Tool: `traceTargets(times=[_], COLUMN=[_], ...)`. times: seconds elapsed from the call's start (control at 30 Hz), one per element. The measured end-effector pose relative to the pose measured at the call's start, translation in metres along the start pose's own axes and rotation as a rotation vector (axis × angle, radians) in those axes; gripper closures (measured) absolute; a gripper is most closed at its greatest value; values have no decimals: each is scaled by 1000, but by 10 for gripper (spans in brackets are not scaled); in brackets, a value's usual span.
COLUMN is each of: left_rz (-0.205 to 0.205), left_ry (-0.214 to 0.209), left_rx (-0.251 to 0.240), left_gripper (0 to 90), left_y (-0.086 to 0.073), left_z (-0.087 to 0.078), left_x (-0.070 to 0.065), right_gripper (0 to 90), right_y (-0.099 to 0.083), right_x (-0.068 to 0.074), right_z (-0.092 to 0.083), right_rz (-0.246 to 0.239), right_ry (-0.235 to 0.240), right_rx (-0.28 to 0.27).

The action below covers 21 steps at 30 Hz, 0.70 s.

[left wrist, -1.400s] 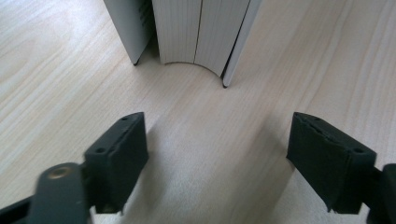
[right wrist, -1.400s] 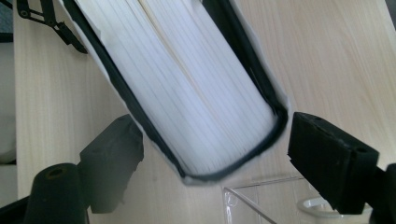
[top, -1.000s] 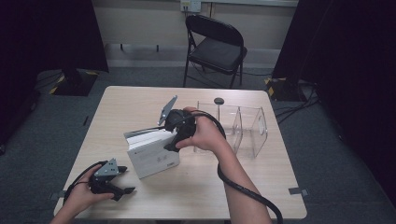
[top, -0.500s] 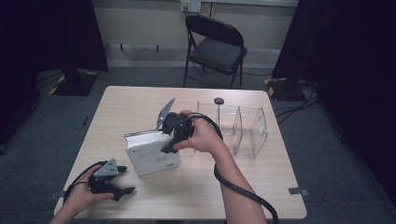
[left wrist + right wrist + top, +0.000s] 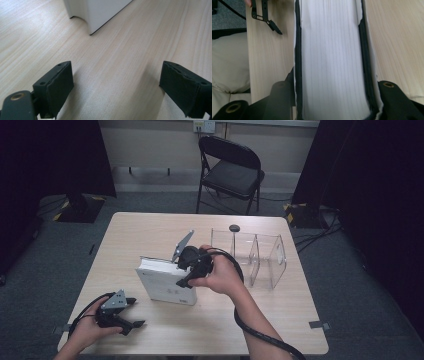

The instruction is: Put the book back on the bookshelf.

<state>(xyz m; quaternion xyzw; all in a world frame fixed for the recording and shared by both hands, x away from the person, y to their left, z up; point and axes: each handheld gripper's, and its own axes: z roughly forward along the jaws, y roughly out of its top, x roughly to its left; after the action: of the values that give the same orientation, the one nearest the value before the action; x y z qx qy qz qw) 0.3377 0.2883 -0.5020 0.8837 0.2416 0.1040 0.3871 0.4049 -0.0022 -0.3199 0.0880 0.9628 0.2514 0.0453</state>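
Wooden table (image 5: pixel 150 227) carries all items; a black folding chair (image 5: pixel 231 170) stands beyond its 12 o'clock edge. A clear acrylic organiser (image 5: pixel 252 256) of upright compartments sits at about 2 o'clock from the table's centre; nothing can be seen inside the compartments. A thick white book (image 5: pixel 162 281) lies near the centre, at 9 o'clock from the organiser and apart from it. The right gripper (image 5: pixel 184 272) meets the book's far edge; its jaws, just closing, pinch the white page block (image 5: pixel 332 57) between them. The left gripper (image 5: pixel 131 312), at 7 o'clock from the book, rests on bare wood with jaws spread wide, nothing between them.
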Motion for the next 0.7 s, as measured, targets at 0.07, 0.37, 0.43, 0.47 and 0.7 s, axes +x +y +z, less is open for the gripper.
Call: traceTargets(times=[0.07, 0.37, 0.43, 0.47, 0.7], left_rz=[-10, -10, -11, -9, -4], left_ry=[-4, 4, 4, 6, 6], left_rx=[-5, 0, 0, 1, 5], left_gripper=[104, 91, 90, 90, 90], left_y=[0, 1, 1, 1, 1], left_z=[1, 2, 2, 2, 1], left_x=[-1, -2, -2, -2, -1], right_gripper=[510, 492, 473, 465, 387], right_y=[-5, -21, -18, -17, -7], right_x=[2, 5, 4, 4, 4], right_z=[-3, -13, -12, -11, -8], right_rz=[19, 84, 86, 91, 97], right_ry=[1, 1, 6, 15, 2], right_rx=[-3, 13, 24, 32, 74])
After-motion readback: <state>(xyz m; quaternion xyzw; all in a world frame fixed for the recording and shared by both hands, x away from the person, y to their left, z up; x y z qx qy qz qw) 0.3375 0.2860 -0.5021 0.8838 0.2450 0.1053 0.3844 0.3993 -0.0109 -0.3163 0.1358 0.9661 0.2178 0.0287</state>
